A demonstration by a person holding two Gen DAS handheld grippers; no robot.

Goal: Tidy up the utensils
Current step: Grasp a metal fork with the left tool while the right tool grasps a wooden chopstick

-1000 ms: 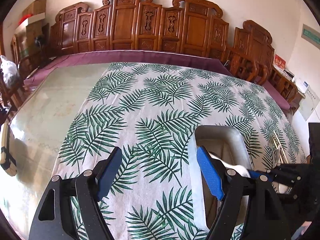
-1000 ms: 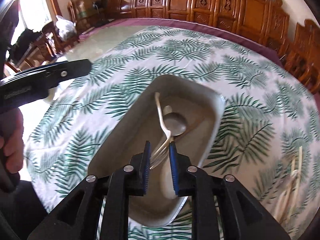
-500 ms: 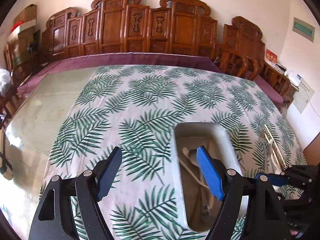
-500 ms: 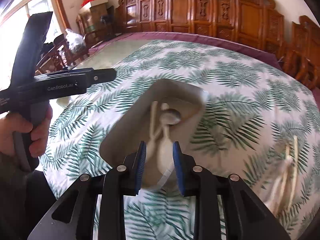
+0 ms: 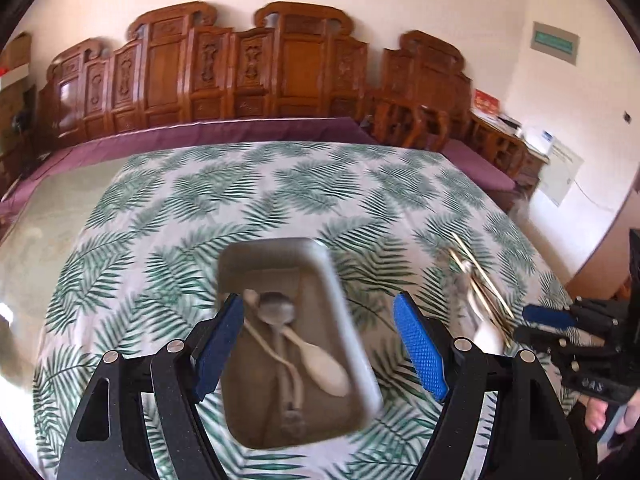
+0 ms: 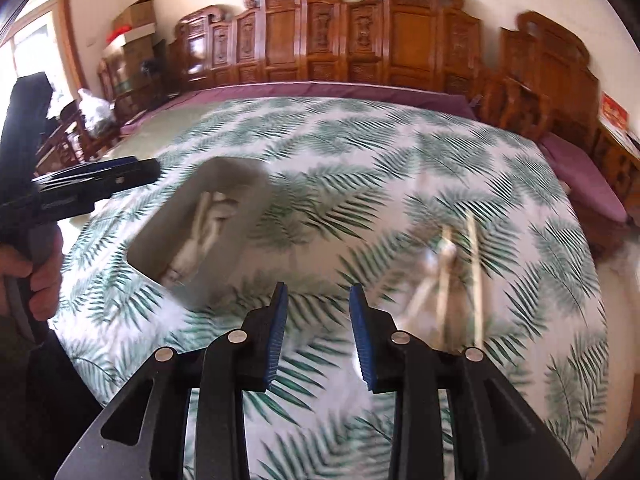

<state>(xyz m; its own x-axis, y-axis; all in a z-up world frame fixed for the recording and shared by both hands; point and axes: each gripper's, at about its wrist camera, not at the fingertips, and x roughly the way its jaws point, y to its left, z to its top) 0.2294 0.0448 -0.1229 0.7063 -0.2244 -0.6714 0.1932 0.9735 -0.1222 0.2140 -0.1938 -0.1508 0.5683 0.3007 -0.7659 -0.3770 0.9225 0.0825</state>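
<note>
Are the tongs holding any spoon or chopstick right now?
No. The left tongs and right tongs are both open and empty; the right ones have just been opening.

text: none legible | green wall sign (image 5: pixel 555 42): blurred | gripper lettering: unreadable

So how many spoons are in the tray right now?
2: a metal spoon toward the tray's far end, a pale spoon by its right wall. Overlapping utensils may hide another.

We see tray (image 6: pixel 224 216) contents smeared by blur in right view; chopsticks (image 6: pixel 460 276) blurred, count unclear; fork (image 5: pixel 292 408) tines indistinct in left view
</note>
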